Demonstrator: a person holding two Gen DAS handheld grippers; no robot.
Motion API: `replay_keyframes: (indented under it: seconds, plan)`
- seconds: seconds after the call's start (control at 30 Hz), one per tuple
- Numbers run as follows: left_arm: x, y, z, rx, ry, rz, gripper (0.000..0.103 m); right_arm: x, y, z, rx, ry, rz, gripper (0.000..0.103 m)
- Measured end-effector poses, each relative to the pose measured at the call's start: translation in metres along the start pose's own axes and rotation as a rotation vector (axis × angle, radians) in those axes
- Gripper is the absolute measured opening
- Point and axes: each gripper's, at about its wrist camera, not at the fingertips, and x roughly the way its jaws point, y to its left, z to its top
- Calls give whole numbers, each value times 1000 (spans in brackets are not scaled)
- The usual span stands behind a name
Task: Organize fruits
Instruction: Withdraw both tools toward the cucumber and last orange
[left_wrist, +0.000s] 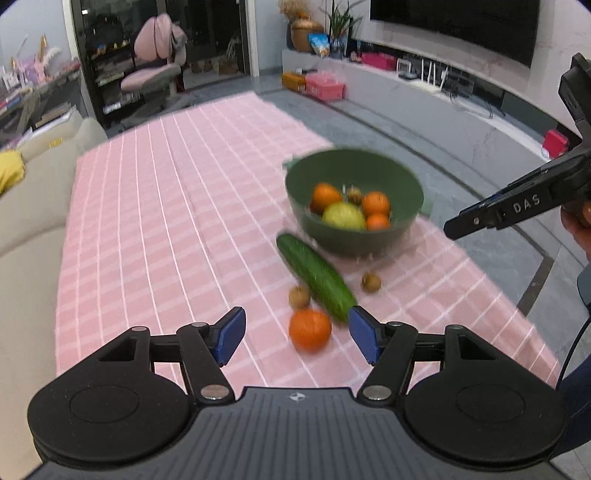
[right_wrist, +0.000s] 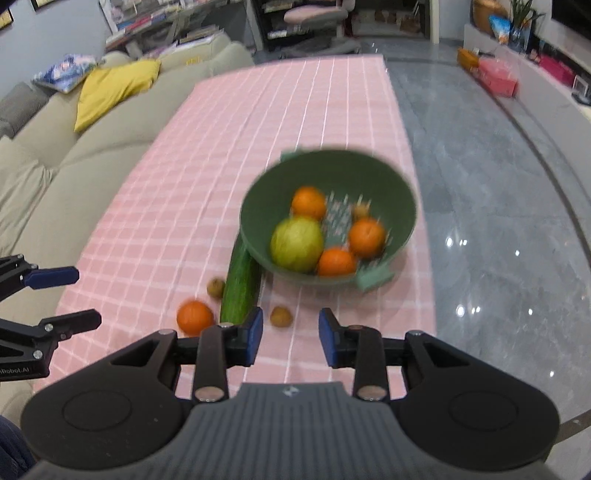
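Observation:
A green bowl (left_wrist: 354, 173) (right_wrist: 332, 170) stands on the pink checked tablecloth (left_wrist: 166, 221) (right_wrist: 258, 122) and holds three oranges, a yellow-green apple (left_wrist: 343, 216) (right_wrist: 297, 243) and a small brown fruit. On the cloth in front of it lie a cucumber (left_wrist: 316, 277) (right_wrist: 240, 284), an orange (left_wrist: 309, 329) (right_wrist: 195, 317) and two small brown fruits (left_wrist: 299, 297) (left_wrist: 370, 282) (right_wrist: 281, 316). My left gripper (left_wrist: 297, 338) is open and empty, just above the loose orange. My right gripper (right_wrist: 291, 334) is open and empty, near the right brown fruit.
A beige sofa (left_wrist: 33, 206) (right_wrist: 74, 147) with a yellow cushion (right_wrist: 114, 88) runs along the table's left side. Grey floor (right_wrist: 498, 221) lies to the right, past the table edge. The right gripper's finger shows in the left wrist view (left_wrist: 498, 214).

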Motion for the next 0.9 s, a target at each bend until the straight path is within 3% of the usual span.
replay_keyframes:
  seconds: [0.17,0.53,0.9]
  plan:
    - [27,3,-22,-16,32,-10,76,44,5,-23,-9,83,-4,30]
    - [69,-6,-31,45,14,-69,76,86,2,-18,21,133,-21,30]
    - [94,-1,-29,23,28,-88,76,98,6,-11,51,83,7,30]
